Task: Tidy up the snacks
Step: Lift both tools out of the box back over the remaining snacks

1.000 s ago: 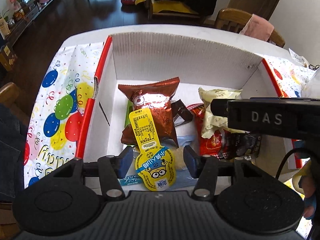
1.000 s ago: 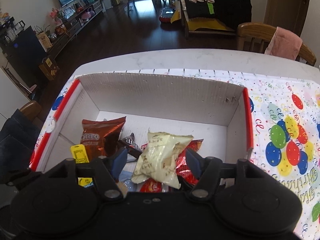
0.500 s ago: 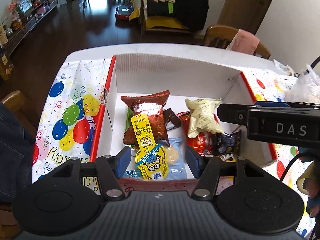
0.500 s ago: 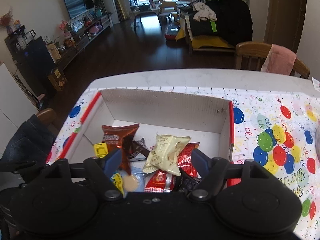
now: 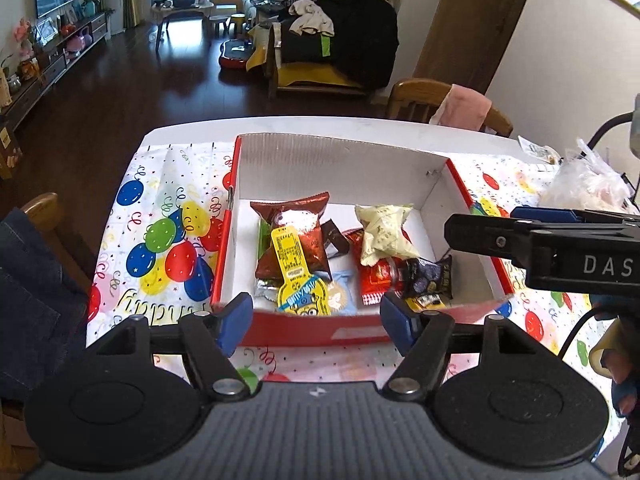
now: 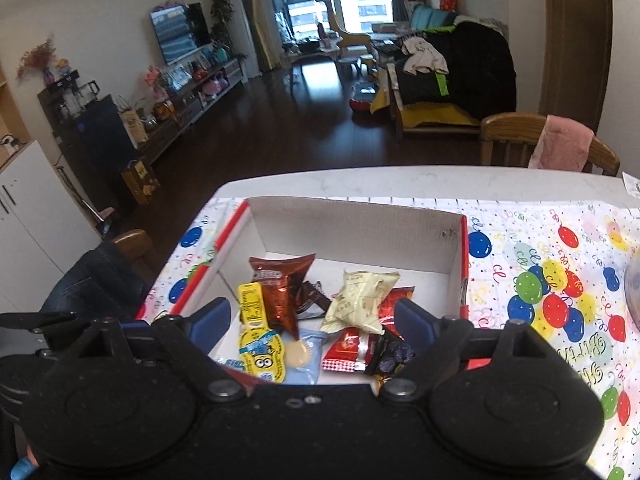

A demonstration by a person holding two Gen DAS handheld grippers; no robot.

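A red-and-white cardboard box (image 5: 336,160) (image 6: 352,224) holds several snack packs: a brown Oreo bag (image 5: 294,228) (image 6: 284,288), a yellow minion packet (image 5: 298,276) (image 6: 260,348), a cream wrapper (image 5: 382,232) (image 6: 362,300), a red packet (image 5: 378,276) (image 6: 348,348) and a dark packet (image 5: 430,280). My left gripper (image 5: 316,322) hovers above the box's near wall, its jaws opening with nothing between them. My right gripper (image 6: 312,326) hangs over the box, its jaws opening too, and holds nothing. It also shows at the right of the left wrist view as a black bar (image 5: 540,248).
The box rests on a balloon-print tablecloth (image 5: 160,240) (image 6: 552,300) over a white table (image 6: 400,180). A clear plastic bag (image 5: 584,184) lies at the far right. Wooden chairs (image 5: 440,100) stand at the far side, one with a pink cloth; dark fabric (image 5: 24,280) hangs on the left.
Both grippers have risen and pulled back from the box, so the whole box now shows. Their jaws have widened. The yellow minion packet and the cream wrapper lie in the box, no longer between the fingers.
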